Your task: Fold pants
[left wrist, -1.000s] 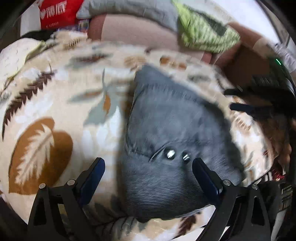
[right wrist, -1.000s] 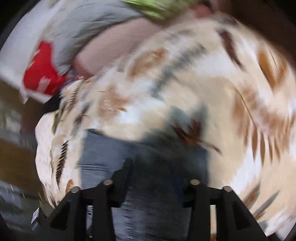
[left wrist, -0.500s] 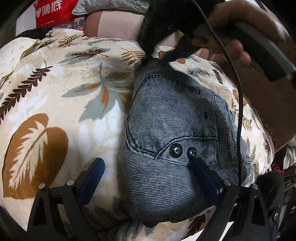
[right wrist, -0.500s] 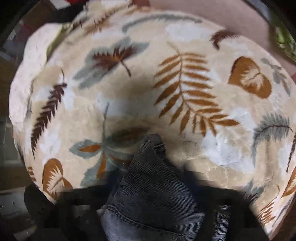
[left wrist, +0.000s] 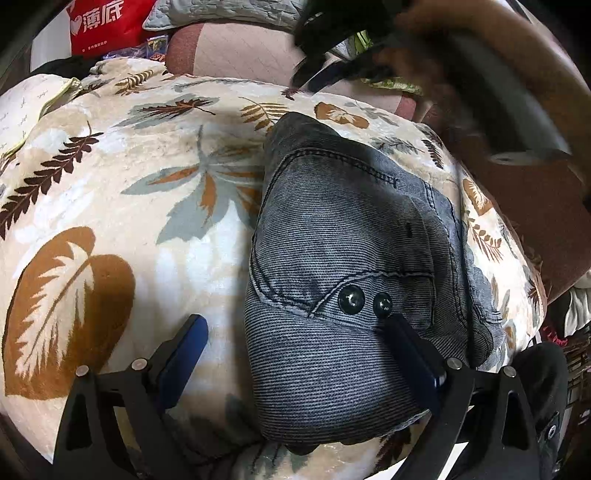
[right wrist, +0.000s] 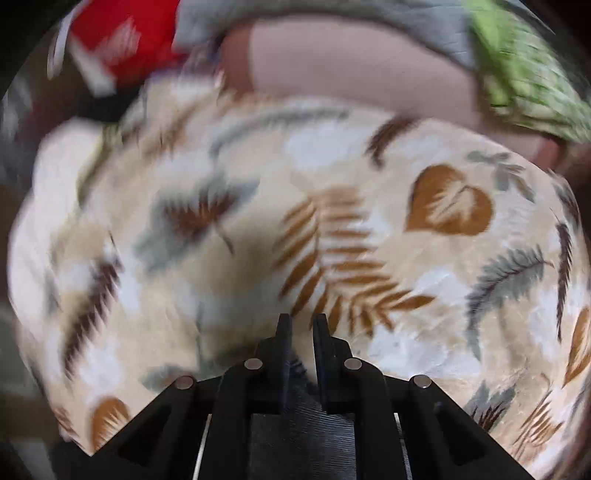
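Starting at the left gripper, we see its jaws spread wide with nothing pinched. Its blue-padded fingers straddle the near end of the folded pants: one finger hangs over bare blanket just beside the denim, and the other lies on or just over the cloth, right below two dark metal snaps.

The pants are grey-blue corduroy-ribbed denim, folded into a thick bundle. A stitched pocket seam runs across the top face. They lie on a cream leaf-print blanket, toward its right edge in the left wrist view, with their near end close to its near edge.

At the blanket's far edge we see the right gripper, blurred and clear of the pants, with a person's hand around its grey handle. In its own view the right gripper has just been closing. Its fingertips are nearly pressed together, leaving a narrow slit that shows only blanket. Lower between the fingers sits a dark ribbed surface; we cannot tell whether it is cloth or part of the tool.

Beyond the blanket lie a pink quilted cushion, a red bag with white lettering and a green patterned cloth
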Demonstrator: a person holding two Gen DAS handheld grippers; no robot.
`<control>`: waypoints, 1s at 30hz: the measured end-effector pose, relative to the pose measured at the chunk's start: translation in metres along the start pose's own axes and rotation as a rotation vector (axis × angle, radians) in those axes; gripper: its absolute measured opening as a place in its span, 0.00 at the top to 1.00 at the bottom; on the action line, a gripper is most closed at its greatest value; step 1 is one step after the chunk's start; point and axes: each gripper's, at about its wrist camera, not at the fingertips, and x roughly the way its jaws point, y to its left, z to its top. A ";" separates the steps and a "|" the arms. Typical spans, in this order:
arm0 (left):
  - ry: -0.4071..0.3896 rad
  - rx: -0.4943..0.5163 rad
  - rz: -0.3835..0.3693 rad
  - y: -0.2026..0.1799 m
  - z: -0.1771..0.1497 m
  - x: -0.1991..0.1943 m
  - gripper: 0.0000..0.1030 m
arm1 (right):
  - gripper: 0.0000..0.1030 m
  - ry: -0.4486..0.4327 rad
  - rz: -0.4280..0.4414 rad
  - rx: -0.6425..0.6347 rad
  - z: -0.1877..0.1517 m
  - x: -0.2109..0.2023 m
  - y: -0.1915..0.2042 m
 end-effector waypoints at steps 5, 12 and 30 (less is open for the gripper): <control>-0.005 -0.007 0.011 0.000 -0.001 -0.001 0.06 | 0.86 -0.007 0.131 0.060 -0.051 -0.045 -0.025; -0.009 -0.019 0.045 -0.003 -0.001 -0.002 0.05 | 0.85 0.063 0.161 0.175 -0.158 -0.046 -0.092; -0.018 0.021 0.161 -0.016 0.000 -0.005 0.04 | 0.22 -0.129 0.320 0.287 -0.224 -0.044 -0.134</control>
